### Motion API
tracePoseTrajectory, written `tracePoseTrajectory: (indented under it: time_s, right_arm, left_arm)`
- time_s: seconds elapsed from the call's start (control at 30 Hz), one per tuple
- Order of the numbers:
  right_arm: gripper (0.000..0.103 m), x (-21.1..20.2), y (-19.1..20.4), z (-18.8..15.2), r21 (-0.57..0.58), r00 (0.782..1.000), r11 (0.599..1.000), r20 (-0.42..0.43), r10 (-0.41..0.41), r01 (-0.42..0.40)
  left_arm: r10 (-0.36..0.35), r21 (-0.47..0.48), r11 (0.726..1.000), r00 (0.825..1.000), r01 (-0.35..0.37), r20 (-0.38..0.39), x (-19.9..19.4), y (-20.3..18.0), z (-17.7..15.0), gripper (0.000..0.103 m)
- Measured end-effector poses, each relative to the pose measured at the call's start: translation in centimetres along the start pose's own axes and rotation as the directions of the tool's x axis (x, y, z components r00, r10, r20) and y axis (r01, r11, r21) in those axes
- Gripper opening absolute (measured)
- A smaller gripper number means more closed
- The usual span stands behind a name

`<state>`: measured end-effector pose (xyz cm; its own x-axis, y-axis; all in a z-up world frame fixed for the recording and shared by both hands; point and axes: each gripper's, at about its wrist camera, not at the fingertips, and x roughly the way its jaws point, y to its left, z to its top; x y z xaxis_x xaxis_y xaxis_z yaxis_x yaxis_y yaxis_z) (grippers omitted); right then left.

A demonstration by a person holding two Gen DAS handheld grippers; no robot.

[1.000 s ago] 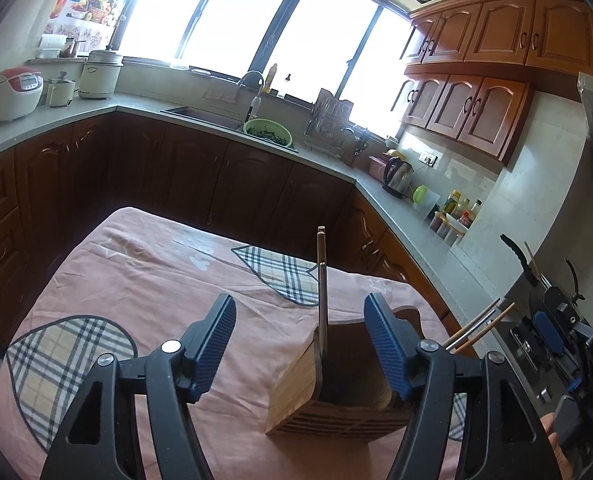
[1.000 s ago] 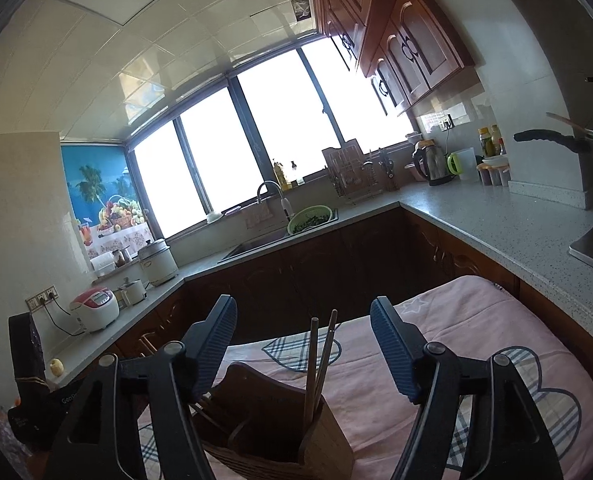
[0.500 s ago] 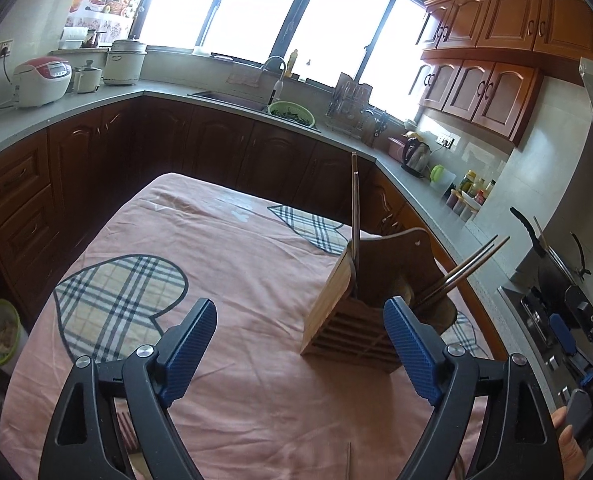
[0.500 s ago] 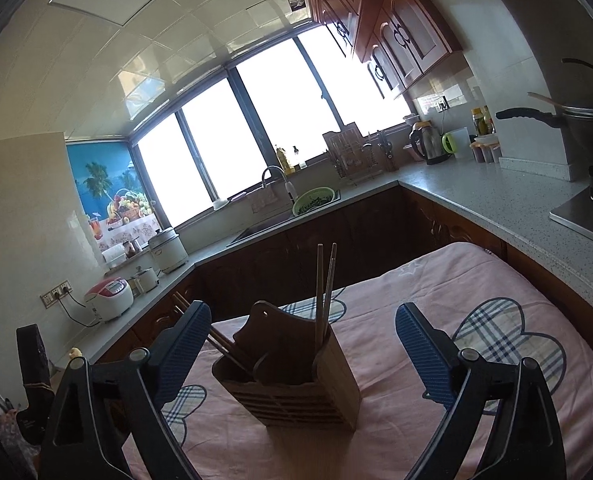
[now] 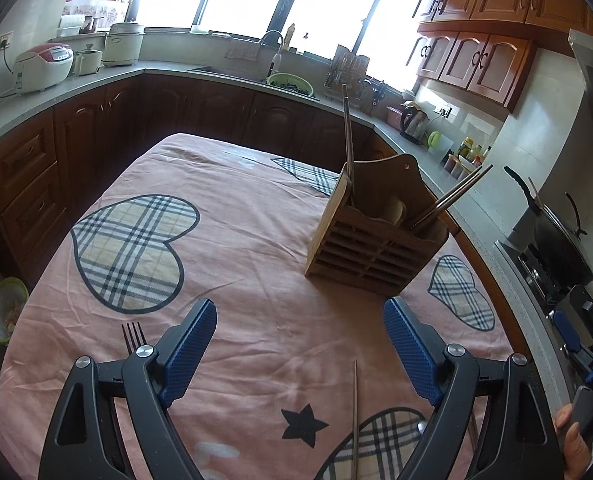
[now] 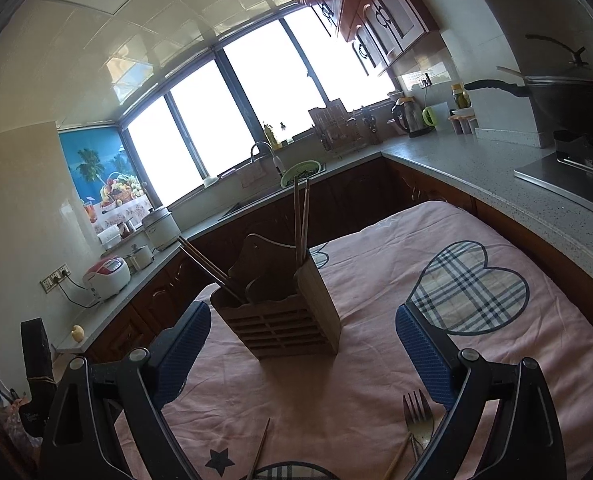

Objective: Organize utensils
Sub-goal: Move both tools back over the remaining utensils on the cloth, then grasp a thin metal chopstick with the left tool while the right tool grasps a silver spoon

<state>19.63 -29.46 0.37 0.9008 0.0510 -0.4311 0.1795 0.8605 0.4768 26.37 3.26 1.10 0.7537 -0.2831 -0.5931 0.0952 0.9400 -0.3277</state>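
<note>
Chopstick [image 5: 354,416] flat on the pink cloth [image 5: 256,220], long axis running toward the wooden holder [image 5: 376,244], tip pointing at it. Fork [image 6: 417,416] lying nearby, tines toward holder too. Left gripper [image 5: 300,348] spread wide, empty. Right gripper [image 6: 302,348] wide too, nothing between the pads.

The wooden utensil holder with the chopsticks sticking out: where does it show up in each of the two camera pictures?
Left wrist view: the wooden utensil holder stands right of centre on the pink tablecloth, beyond the open left gripper.
Right wrist view: the holder stands left of centre, just beyond the open right gripper.
Shared landmark: the green bowl by the sink under the window.
</note>
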Motion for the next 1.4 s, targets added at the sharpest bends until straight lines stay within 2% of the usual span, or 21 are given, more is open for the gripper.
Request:
tracePoseTrajectory:
  time_s: [0.37, 0.63, 1.07, 1.13, 1.2, 1.27, 1.4]
  right_arm:
    - [0.095, -3.0, -1.0, -3.7, 0.006, 0.999, 1.0, -0.044, -0.019, 0.02]
    - [0.095, -4.1, -2.0, -6.4, 0.01, 0.995, 0.999, -0.088, -0.046, 0.048]
    - [0.094, -4.1, -1.4, -9.7, -0.021, 0.983, 0.999, -0.181, -0.038, 0.035]
    - [0.088, -3.9, -0.8, -10.1, -0.041, 0.98, 0.999, -0.197, -0.039, 0.032]
    - [0.069, -3.4, -0.1, -10.8, -0.064, 0.973, 0.997, -0.225, -0.054, 0.04]
    - [0.059, -2.5, 0.1, -11.6, -0.062, 0.96, 0.998, -0.277, -0.045, 0.029]
    - [0.047, -0.7, 0.6, -13.2, -0.07, 0.929, 0.997, -0.367, -0.041, 0.017]
  left_arm:
    - [0.0, -0.001, 1.0, 0.999, -0.001, -0.041, -1.8, 0.1, -3.5, 0.086]
    - [0.004, 0.014, 1.0, 0.996, -0.003, -0.09, -1.0, -0.1, -5.9, 0.086]
    - [0.032, 0.037, 0.999, 0.991, -0.027, -0.128, -0.3, -0.2, -6.8, 0.086]
    - [0.037, 0.036, 0.999, 0.991, -0.033, -0.132, -0.2, 0.0, -6.8, 0.086]
    - [0.038, 0.035, 0.999, 0.99, -0.033, -0.138, -0.1, 0.1, -6.9, 0.086]
    - [0.041, 0.037, 0.999, 0.989, -0.036, -0.145, 0.1, 0.2, -6.9, 0.086]
    - [0.043, 0.043, 0.998, 0.986, -0.036, -0.16, 0.6, 0.2, -6.9, 0.086]
